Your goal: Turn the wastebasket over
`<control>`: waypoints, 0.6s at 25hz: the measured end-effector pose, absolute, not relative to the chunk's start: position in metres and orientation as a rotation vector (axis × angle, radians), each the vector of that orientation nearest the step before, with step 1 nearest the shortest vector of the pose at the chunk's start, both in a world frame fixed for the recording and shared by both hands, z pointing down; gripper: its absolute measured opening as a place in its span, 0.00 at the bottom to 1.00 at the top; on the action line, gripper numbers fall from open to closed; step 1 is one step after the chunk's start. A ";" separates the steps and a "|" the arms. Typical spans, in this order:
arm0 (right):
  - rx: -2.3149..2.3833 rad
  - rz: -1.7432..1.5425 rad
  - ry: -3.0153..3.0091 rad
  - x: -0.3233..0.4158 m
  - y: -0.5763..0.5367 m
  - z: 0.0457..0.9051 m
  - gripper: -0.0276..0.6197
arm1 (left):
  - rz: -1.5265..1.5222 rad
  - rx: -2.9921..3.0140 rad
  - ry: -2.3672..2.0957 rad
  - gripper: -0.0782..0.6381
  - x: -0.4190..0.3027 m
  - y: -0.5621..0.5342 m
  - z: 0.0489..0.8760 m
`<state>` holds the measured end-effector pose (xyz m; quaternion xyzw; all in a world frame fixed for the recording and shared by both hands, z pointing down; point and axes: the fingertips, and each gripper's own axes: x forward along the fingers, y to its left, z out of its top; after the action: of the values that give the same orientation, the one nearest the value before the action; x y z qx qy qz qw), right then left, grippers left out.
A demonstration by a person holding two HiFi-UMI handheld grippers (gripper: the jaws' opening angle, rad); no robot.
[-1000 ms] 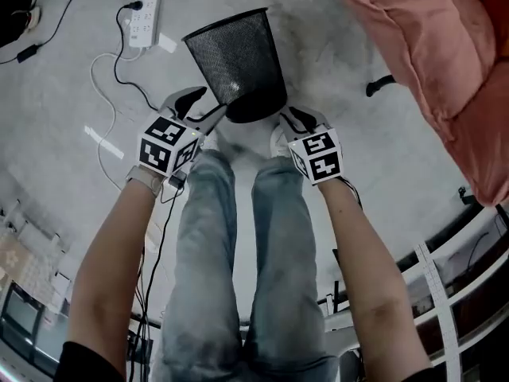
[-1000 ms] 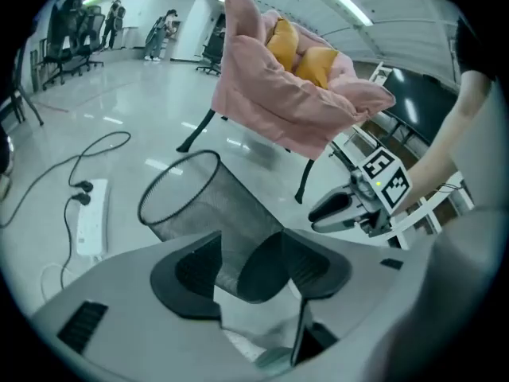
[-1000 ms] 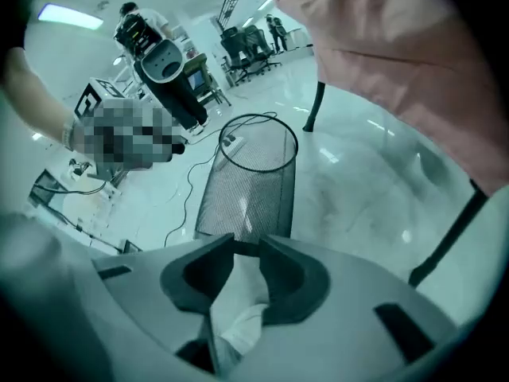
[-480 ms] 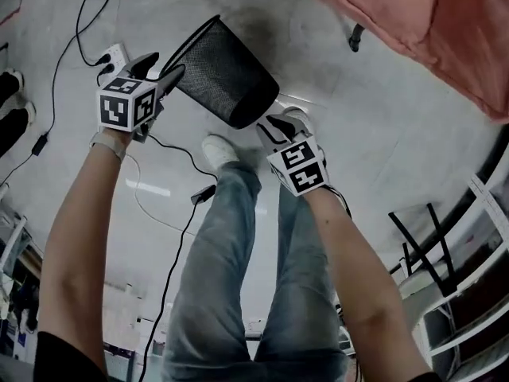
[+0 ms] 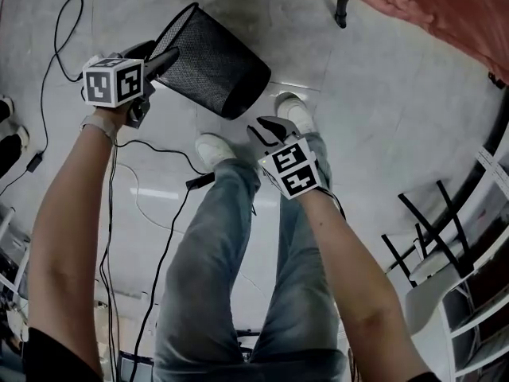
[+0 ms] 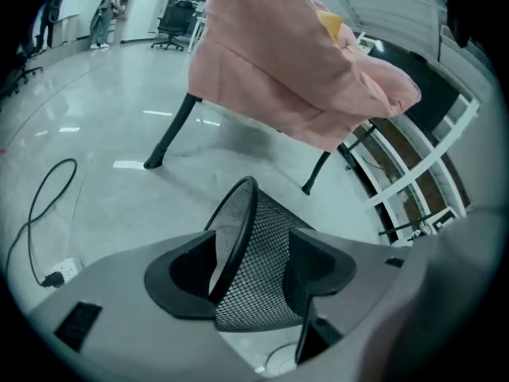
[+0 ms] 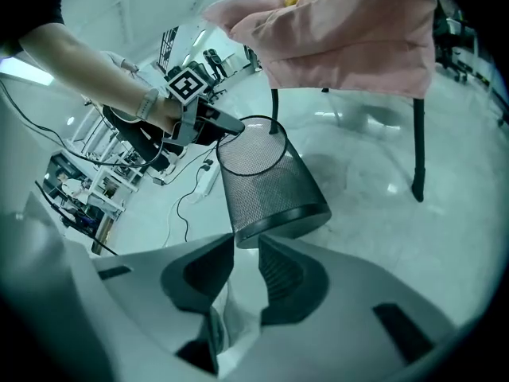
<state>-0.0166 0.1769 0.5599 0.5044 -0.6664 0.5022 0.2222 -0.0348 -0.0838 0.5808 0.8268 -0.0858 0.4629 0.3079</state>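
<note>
Basket is tilted, rim straddled by the left gripper, jaws just opened wide. Right gripper jaws are set narrow, nothing held.

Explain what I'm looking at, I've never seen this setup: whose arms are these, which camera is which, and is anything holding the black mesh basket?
There is no robot. A person holds a two-jaw gripper in each hand, and the marker cubes are part of the grippers. The head view comes from a camera on the person's head, looking down past their arms and legs. The other two cameras ride on the grippers and look along their jaws.

On the floor are cables, and a pink cloth hangs over a chair. The black mesh wastebasket is tilted.

The left gripper straddles the basket's rim. Its jaws have just been opening and do not clamp it. The right gripper shows a narrow gap with nothing in it. The basket's base is just past its tips, and I cannot tell if they touch.
</note>
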 end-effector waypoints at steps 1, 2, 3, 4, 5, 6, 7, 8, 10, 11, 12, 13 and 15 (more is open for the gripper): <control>1.389 1.385 -1.840 -0.015 0.179 0.559 0.20 | 1.237 2.195 -0.219 0.51 -0.033 -0.083 0.580; 1.379 1.382 -1.841 -0.013 0.181 0.559 0.20 | 1.253 2.198 -0.208 0.47 -0.033 -0.082 0.578; 1.364 1.376 -1.845 -0.012 0.182 0.558 0.20 | 1.266 2.194 -0.197 0.42 -0.033 -0.079 0.577; 1.344 1.365 -1.852 -0.012 0.182 0.557 0.20 | 1.275 2.184 -0.190 0.40 -0.035 -0.077 0.574; 1.326 1.351 -1.860 -0.011 0.181 0.555 0.20 | 1.275 2.176 -0.189 0.36 -0.036 -0.076 0.571; 1.312 1.337 -1.868 -0.009 0.179 0.554 0.20 | 1.267 2.173 -0.193 0.32 -0.036 -0.075 0.567; 1.305 1.328 -1.874 -0.007 0.177 0.551 0.20 | 1.252 2.171 -0.197 0.29 -0.038 -0.073 0.563; 1.302 1.324 -1.878 -0.004 0.173 0.549 0.20 | 1.232 2.166 -0.201 0.27 -0.039 -0.069 0.559; 1.296 1.317 -1.884 0.003 0.167 0.545 0.20 | 1.186 2.150 -0.215 0.24 -0.042 -0.061 0.550; 1.290 1.311 -1.887 0.006 0.164 0.543 0.20 | 1.168 2.142 -0.224 0.23 -0.044 -0.057 0.545; 1.279 1.304 -1.892 0.010 0.162 0.541 0.20 | 1.156 2.134 -0.232 0.22 -0.046 -0.051 0.541; 1.266 1.295 -1.897 0.012 0.161 0.538 0.20 | 1.153 2.128 -0.238 0.21 -0.050 -0.044 0.536; 1.244 1.283 -1.907 0.017 0.160 0.531 0.20 | 1.172 2.129 -0.225 0.19 -0.057 -0.025 0.526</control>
<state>0.0165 0.1598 0.5312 0.4594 -0.7044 0.4739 0.2611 -0.0567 -0.0251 0.5260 0.8193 -0.0866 0.4509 0.3433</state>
